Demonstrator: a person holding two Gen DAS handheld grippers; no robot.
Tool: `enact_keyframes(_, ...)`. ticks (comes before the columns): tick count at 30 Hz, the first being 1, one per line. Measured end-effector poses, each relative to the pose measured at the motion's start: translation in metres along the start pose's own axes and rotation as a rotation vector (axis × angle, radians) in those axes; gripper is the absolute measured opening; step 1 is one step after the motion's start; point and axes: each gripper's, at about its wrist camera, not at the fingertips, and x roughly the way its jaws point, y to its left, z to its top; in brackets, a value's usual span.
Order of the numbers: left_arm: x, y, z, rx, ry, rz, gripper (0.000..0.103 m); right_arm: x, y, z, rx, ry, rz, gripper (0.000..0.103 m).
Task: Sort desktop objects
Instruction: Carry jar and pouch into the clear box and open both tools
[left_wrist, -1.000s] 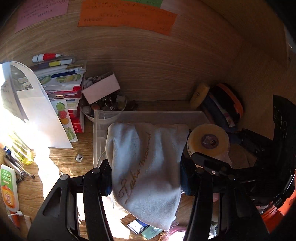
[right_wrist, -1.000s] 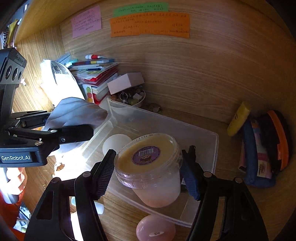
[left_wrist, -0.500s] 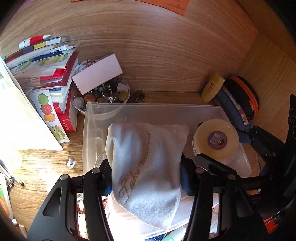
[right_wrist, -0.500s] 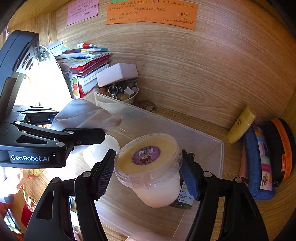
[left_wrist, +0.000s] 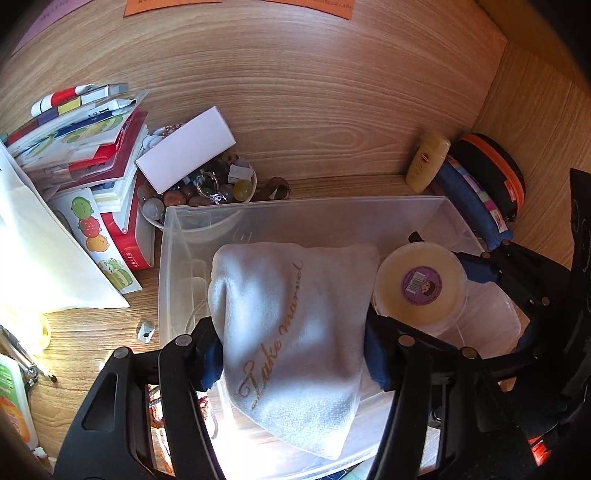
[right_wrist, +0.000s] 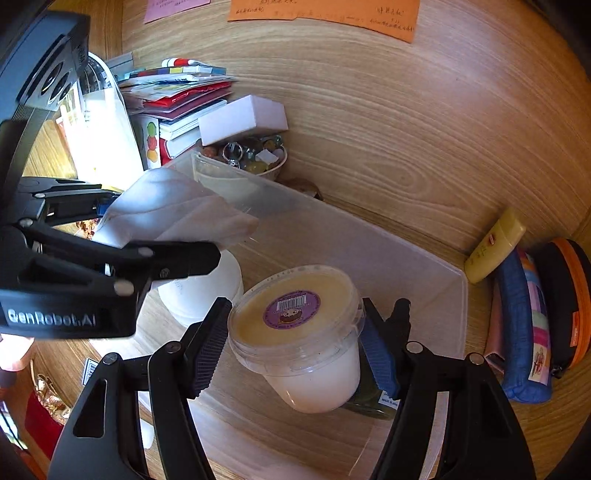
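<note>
Centre of left wrist view: white towel (left_wrist: 295, 332), gold script "Lake marvel", between left gripper (left_wrist: 293, 354) fingers, just loosened, pads at its edges, over clear bin (left_wrist: 303, 210). Centre of right wrist view: right gripper (right_wrist: 295, 350) pinching barcode-stickered tub (right_wrist: 295, 332) inside bin. Left edge: "GenRobot.AI" on other gripper's housing.

Orange note (right_wrist: 325, 14) cut by top edge, writing unreadable; dark jar (right_wrist: 373, 400) mostly hidden behind tub (right_wrist: 299, 343).
</note>
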Motion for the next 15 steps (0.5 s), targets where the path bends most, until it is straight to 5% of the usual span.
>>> enact_keyframes(6,-0.001,0.006,-0.001,-0.029,0.009,-0.057,0.066,0.001,0.001,-0.001,0.0,0.009,0.004,0.066)
enact_keyframes(9,-0.005,0.007,-0.001,-0.033,0.003,-0.082,0.069,-0.005,0.005,-0.001,-0.015,-0.023,-0.048,0.083)
enact_keyframes(15,-0.019,-0.002,0.001,-0.013,-0.066,-0.083,0.079,-0.015,0.012,-0.001,-0.048,-0.064,-0.053,0.084)
